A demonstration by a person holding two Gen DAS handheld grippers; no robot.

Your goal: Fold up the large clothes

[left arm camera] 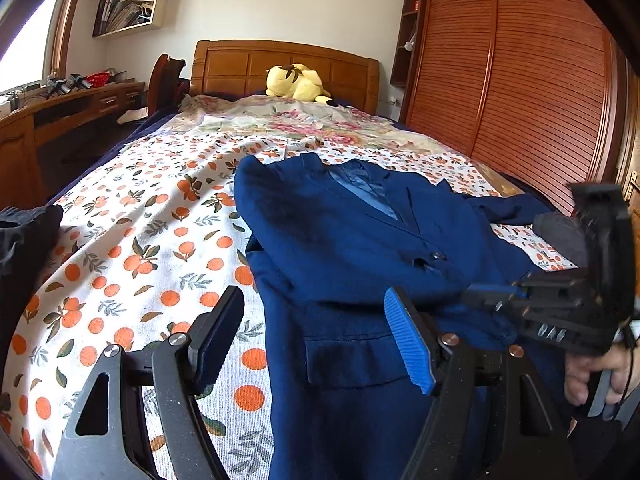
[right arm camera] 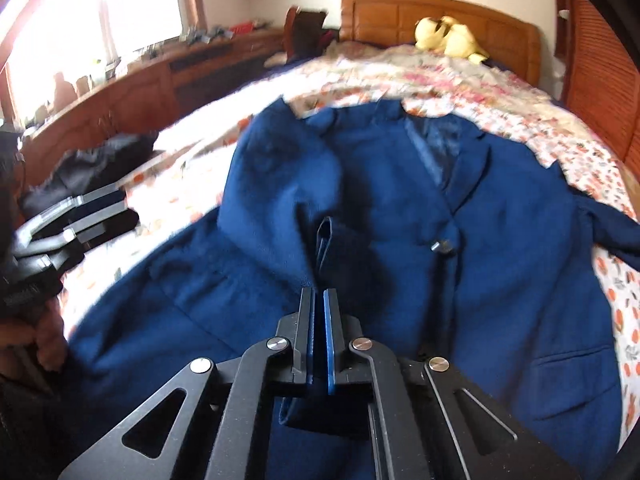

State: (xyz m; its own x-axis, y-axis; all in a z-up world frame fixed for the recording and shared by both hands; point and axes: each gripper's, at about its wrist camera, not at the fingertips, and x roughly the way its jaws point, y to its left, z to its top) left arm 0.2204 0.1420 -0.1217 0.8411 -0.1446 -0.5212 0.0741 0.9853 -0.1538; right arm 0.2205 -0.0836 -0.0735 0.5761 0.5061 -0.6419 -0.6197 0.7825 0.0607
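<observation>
Bed (left arm camera: 132,240) bears blazer (left arm camera: 340,232); right hand-held gripper (right arm camera: 319,300) pinches sleeve (right arm camera: 326,248), left hand-held gripper (left arm camera: 316,340) released.

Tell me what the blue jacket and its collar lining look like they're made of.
Blue jacket: looks like matte woven suiting, maybe wool blend; it shows soft, fuzzy texture without shine. Lining: smoother and slightly glossy, probably satin-like synthetic. The right tool is pinching a fold of it.

A yellow plush toy (left arm camera: 298,82) lies by the wooden headboard (left arm camera: 240,66), beside a slatted wardrobe (left arm camera: 520,80).
</observation>
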